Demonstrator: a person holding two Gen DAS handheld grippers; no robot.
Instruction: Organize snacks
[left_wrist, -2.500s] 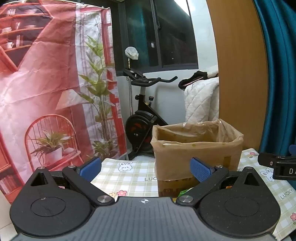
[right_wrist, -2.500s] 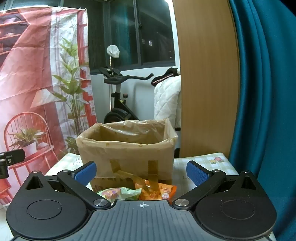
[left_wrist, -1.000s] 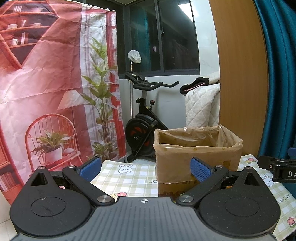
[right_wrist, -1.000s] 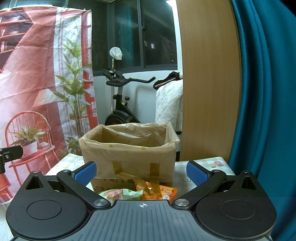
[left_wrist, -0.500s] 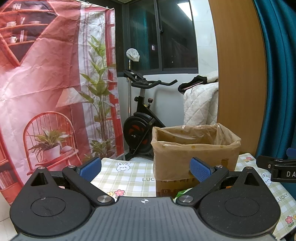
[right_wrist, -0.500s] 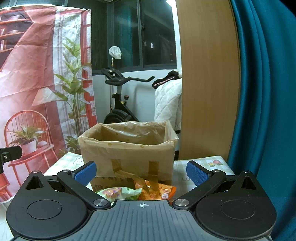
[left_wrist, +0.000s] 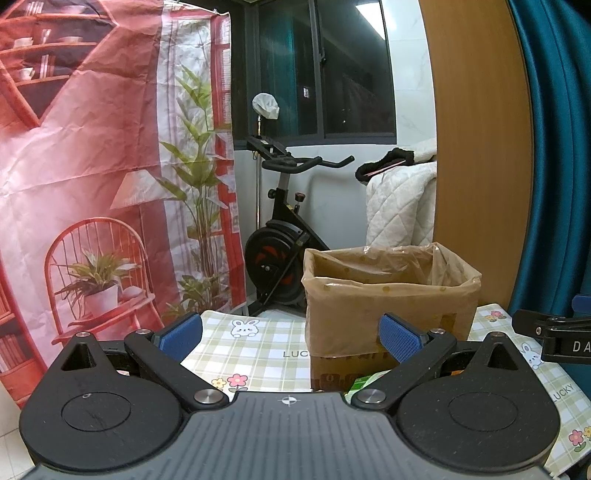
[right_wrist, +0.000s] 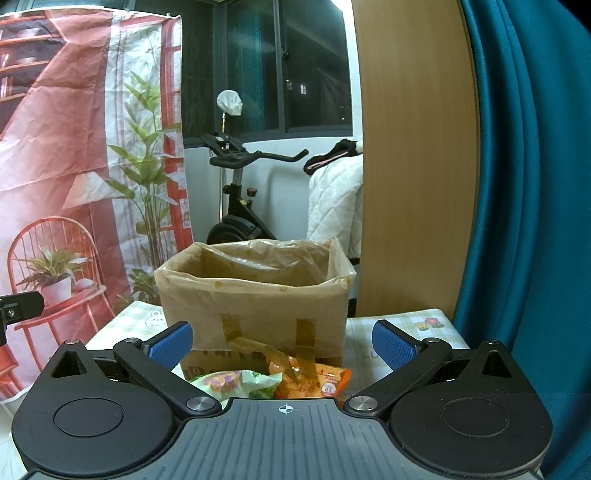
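A cardboard box (right_wrist: 255, 314) lined with a brown plastic bag stands on the checked tablecloth (right_wrist: 402, 332); it also appears in the left wrist view as the box (left_wrist: 391, 295). In front of it lie an orange snack packet (right_wrist: 314, 382) and a green-and-pink snack packet (right_wrist: 232, 384), partly hidden by my right gripper's body. My right gripper (right_wrist: 282, 343) is open, above and short of the packets, holding nothing. My left gripper (left_wrist: 291, 334) is open and empty, left of the box. A green packet corner (left_wrist: 364, 380) peeks out by its right finger.
The table (left_wrist: 258, 350) ends just behind the box. Beyond stand an exercise bike (left_wrist: 280, 236), a red printed backdrop (left_wrist: 92, 166), a wooden panel (left_wrist: 480, 147) and a teal curtain (right_wrist: 524, 184). The other gripper's black tip (left_wrist: 554, 332) shows at the right edge.
Both views shifted only slightly; the left one has bobbed up and back down. The grippers stayed open and the box and packets have not moved.
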